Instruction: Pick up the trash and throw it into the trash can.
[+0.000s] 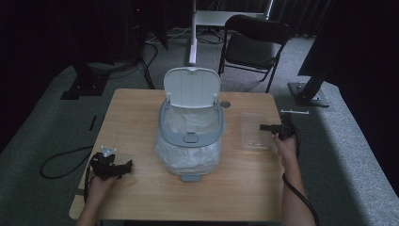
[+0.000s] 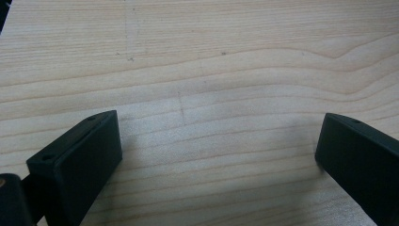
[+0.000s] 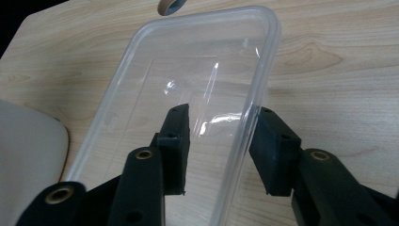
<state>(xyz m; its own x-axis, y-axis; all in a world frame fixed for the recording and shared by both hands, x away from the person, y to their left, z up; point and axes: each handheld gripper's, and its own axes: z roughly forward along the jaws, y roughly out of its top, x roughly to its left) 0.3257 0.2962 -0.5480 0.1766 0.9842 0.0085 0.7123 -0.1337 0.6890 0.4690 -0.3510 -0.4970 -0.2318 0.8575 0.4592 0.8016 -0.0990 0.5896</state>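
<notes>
The right tongs (image 3: 219,141) straddle the near wall of a clear plastic tub (image 3: 188,70) lying on the counter (image 3: 339,56), pads not quite pressing it. The left tongs (image 2: 219,155) gape wide over bare wood, beside the lidded bin (image 1: 190,136).

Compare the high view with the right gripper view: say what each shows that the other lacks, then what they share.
High view alone: the open-lidded bin with its plastic liner, the folding chair behind the table, and the left tongs resting open on the wood. Right gripper view alone: one jaw inside the clear container and one outside, straddling its side wall, a gap still visible. Both: the container, the right tongs and the wooden table.
</notes>
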